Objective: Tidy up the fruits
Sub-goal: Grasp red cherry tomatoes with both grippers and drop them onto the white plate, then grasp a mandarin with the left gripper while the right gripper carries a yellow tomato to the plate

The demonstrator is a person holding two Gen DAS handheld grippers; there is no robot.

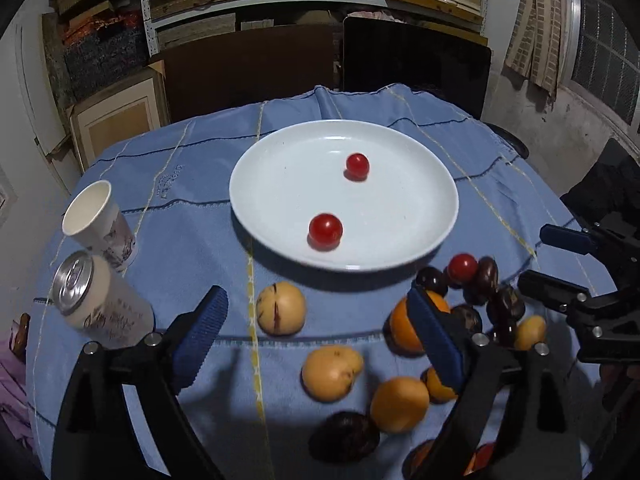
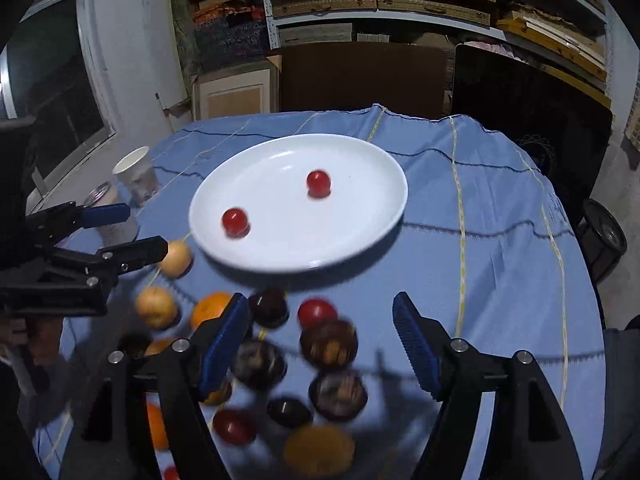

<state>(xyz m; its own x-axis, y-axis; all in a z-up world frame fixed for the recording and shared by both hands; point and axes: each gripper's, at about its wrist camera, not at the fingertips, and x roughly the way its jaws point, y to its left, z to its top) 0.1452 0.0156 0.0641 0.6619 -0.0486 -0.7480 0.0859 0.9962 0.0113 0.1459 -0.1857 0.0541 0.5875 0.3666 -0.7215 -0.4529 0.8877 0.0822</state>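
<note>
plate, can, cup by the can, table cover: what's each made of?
Plate: likely glazed ceramic, glossy white with highlights; could be melamine.
Can: metal, silvery pull-tab top, pale printed body.
Cup: probably paper, matte white inside, thin rolled rim, printed wall.
Table cover: woven cloth, matte blue, stitched lines, wrinkles at far edge.

Fruit under my right tongs (image 2: pixel 318 344) smeared by blur: the dark round ones (image 2: pixel 328 342) can't be named for sure. Orange (image 1: pixel 412 320) half hidden behind my left tongs' (image 1: pixel 316 336) right finger (image 1: pixel 434 336). Two reddish-orange pieces (image 1: pixel 478 458) at the bottom edge, cut off and behind the frame. Print on the can (image 1: pixel 102 308) left of my left tongs too blurred to read. My hand (image 2: pixel 38 342) only partly seen, in shadow.
</note>
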